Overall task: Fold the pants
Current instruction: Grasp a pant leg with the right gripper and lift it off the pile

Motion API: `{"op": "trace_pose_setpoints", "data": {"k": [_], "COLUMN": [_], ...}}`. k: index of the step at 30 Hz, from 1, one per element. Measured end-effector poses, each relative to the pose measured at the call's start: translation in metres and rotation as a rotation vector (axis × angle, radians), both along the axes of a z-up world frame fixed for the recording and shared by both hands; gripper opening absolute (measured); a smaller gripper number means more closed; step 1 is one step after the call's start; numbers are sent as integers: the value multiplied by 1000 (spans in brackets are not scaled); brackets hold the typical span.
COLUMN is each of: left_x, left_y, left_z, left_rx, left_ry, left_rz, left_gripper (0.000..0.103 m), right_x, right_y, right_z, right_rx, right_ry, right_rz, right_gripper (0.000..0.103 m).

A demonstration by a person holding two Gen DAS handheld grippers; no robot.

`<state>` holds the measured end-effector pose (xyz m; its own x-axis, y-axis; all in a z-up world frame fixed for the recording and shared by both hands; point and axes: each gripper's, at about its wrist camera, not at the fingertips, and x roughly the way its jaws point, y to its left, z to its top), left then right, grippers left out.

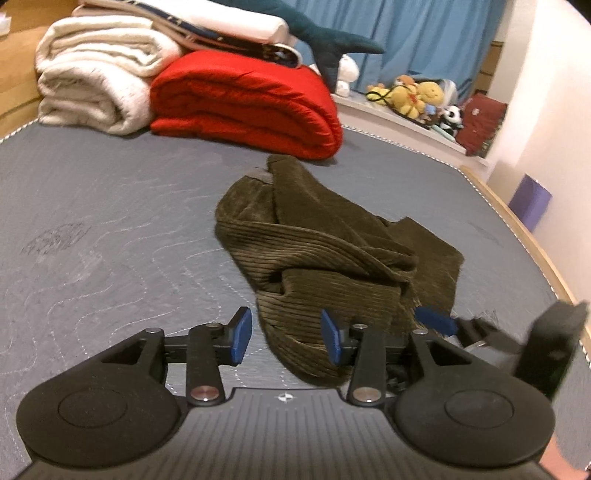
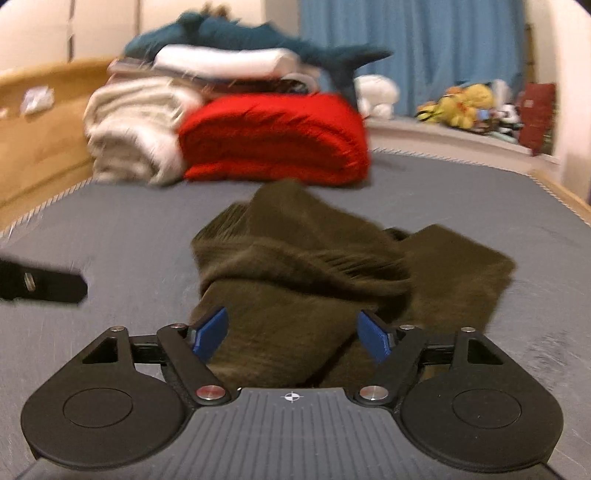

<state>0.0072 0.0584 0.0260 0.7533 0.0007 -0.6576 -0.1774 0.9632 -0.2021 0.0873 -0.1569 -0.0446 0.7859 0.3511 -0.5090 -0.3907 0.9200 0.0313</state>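
Observation:
Olive corduroy pants (image 1: 325,240) lie crumpled in a loose heap on the grey mattress (image 1: 110,229). My left gripper (image 1: 286,336) hovers at their near end. It is open: the cloth lies nearer its right pad (image 1: 330,338), and a bare gap shows beside the left pad (image 1: 242,334). In the right wrist view the pants (image 2: 303,266) fill the middle. My right gripper (image 2: 291,334) stands wide open over their near folds, with its pads on either side of the cloth. The right gripper (image 1: 434,319) also shows just right of the left one.
A folded red quilt (image 1: 247,107) and cream blankets (image 1: 96,77) are stacked at the far end of the mattress, with a plush shark (image 1: 332,40) on top. Soft toys (image 1: 417,94) sit on a ledge by the blue curtain (image 1: 424,33). A wooden bed rail (image 1: 524,236) runs along the right.

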Motion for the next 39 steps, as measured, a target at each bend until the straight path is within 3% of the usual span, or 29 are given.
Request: {"op": "trace_pose_setpoints", "data": {"k": [7,11,20,26,30,33,35,37,39], "left_x": [7,10,9,8,7,5,5,2,-1], "left_y": [41,58,58,60,59,57,56,56,55], "left_z": [-3,-7,-9,-7,-6,-4,-1,2,4], "left_rx": [-42,-56,-63,-72,-68,-60,-54,-46,-41], "left_ry": [36,56,73,70,68,64,58,48,41], "left_rz": [74,115,106,101,98,97,95,98,102], "left_gripper": [50,50,52,54,55,54,54,54,54], "right_x": [18,21,37,46,52,50,46,39,28], "right_y": [36,45,54,47,40,39,36,31,26], "right_z": [-28,-35,-52,-60,-65,-63,-56,-45,-30], "right_rx": [-26,-47,-170,-145,-44,9,30,60,77], "right_ry": [113,119,128,167,215,225,215,179,123], "right_rz": [30,20,-127,-165,-143,-102,-82,-70,-37], "right_gripper": [88,92,95,98,95,75,43,21,12]}}
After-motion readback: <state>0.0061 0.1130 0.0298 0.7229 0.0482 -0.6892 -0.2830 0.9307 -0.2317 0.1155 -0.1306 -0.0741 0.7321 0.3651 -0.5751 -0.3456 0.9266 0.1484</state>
